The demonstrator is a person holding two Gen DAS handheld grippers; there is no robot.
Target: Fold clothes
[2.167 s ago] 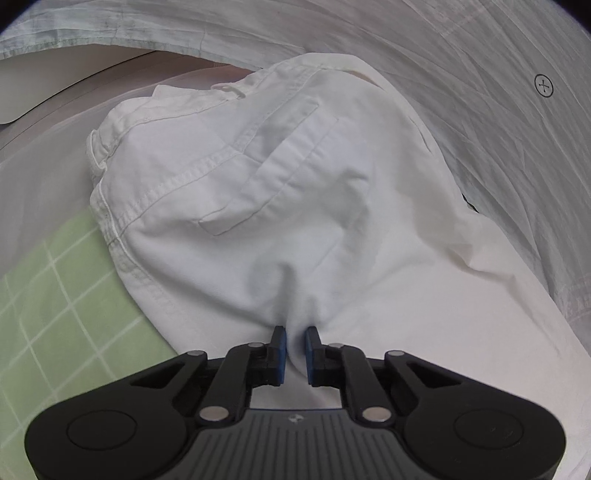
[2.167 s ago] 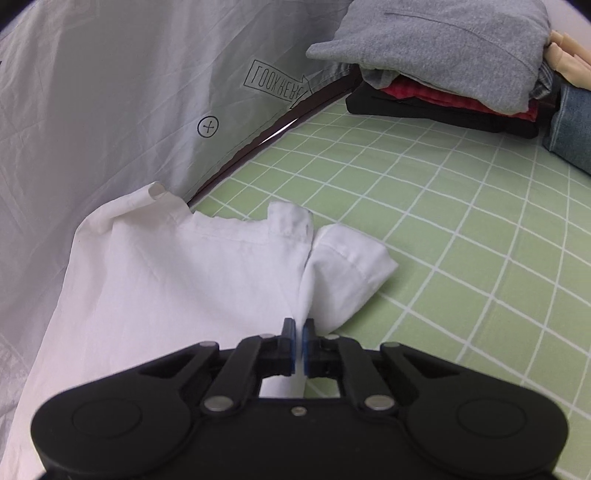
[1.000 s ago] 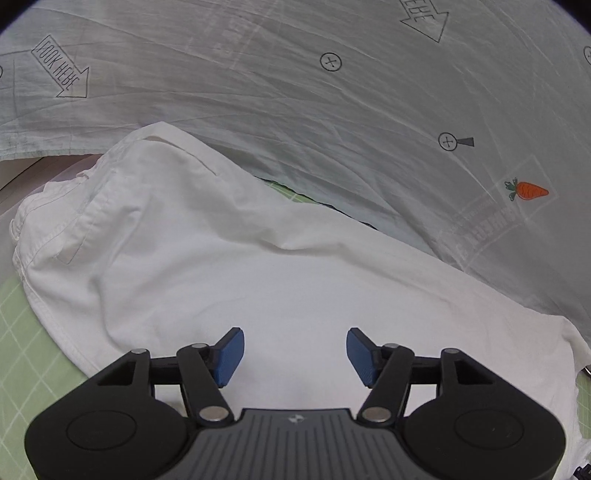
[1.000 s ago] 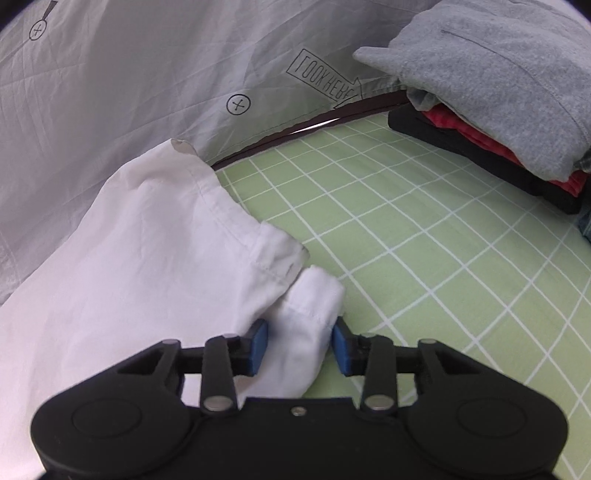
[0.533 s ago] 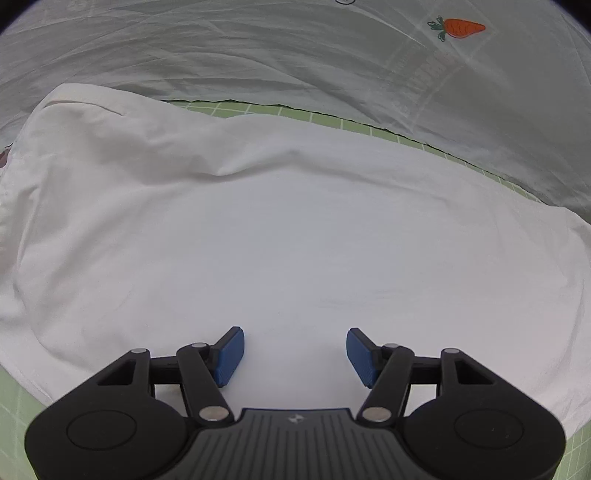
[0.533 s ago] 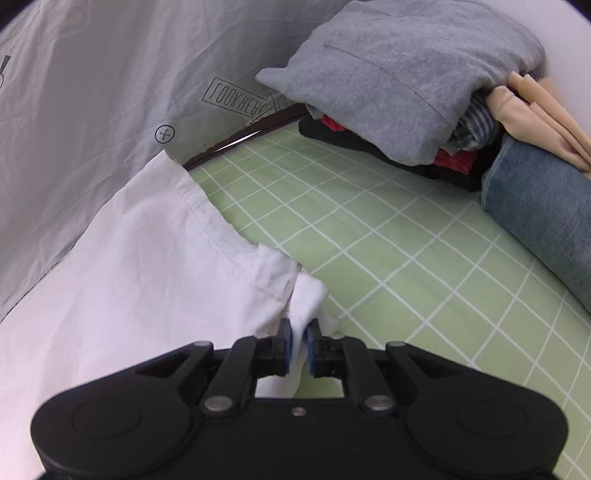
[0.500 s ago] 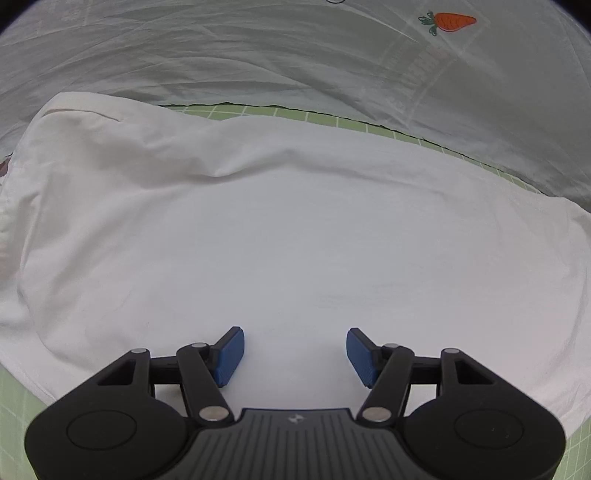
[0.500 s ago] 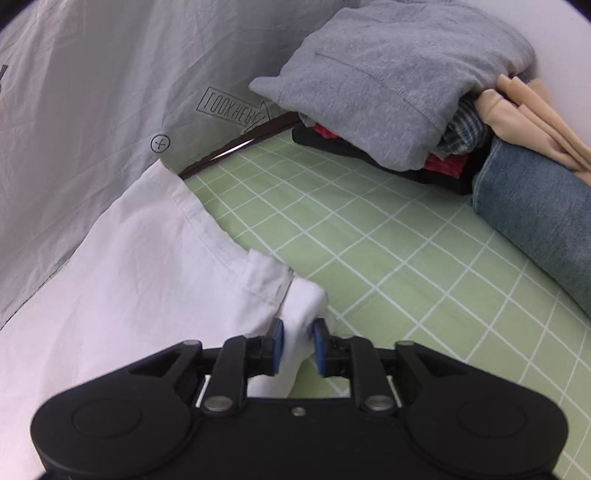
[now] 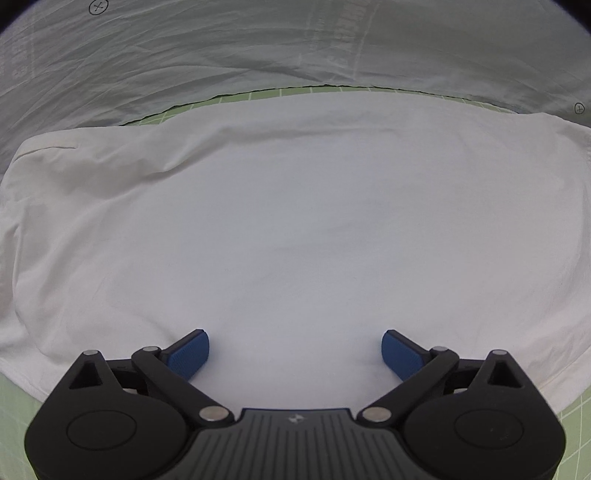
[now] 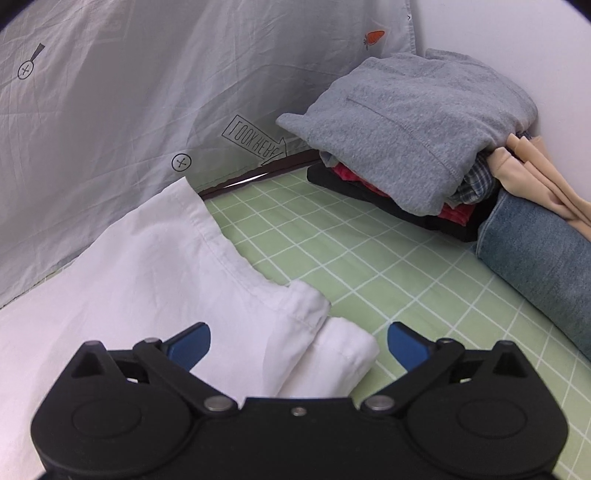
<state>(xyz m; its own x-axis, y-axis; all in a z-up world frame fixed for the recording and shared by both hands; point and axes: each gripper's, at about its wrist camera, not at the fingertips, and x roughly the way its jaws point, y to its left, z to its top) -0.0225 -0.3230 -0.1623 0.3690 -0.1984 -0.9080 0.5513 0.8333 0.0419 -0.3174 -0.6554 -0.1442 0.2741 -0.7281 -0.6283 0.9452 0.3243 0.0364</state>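
A white garment (image 9: 295,221) lies spread on a green mat with a white grid (image 10: 369,266), its far edge along a pale grey printed sheet (image 10: 110,92) that rises behind the mat. The left tongs (image 9: 295,349) and right tongs (image 10: 299,341) have both just been opening and stand wide, pads clear of the cloth; a rolled end of the garment lies between the right pair, untouched. At the mat's far right corner, against a white wall (image 10: 517,29), sits a pile of folded clothes topped by a grey sweatshirt (image 10: 406,122), with blue jeans (image 10: 535,251) beside it.

Left gripper (image 9: 295,347) angled steeply down, jaws just opened wide; right gripper (image 10: 298,341) likewise, nothing gripped.
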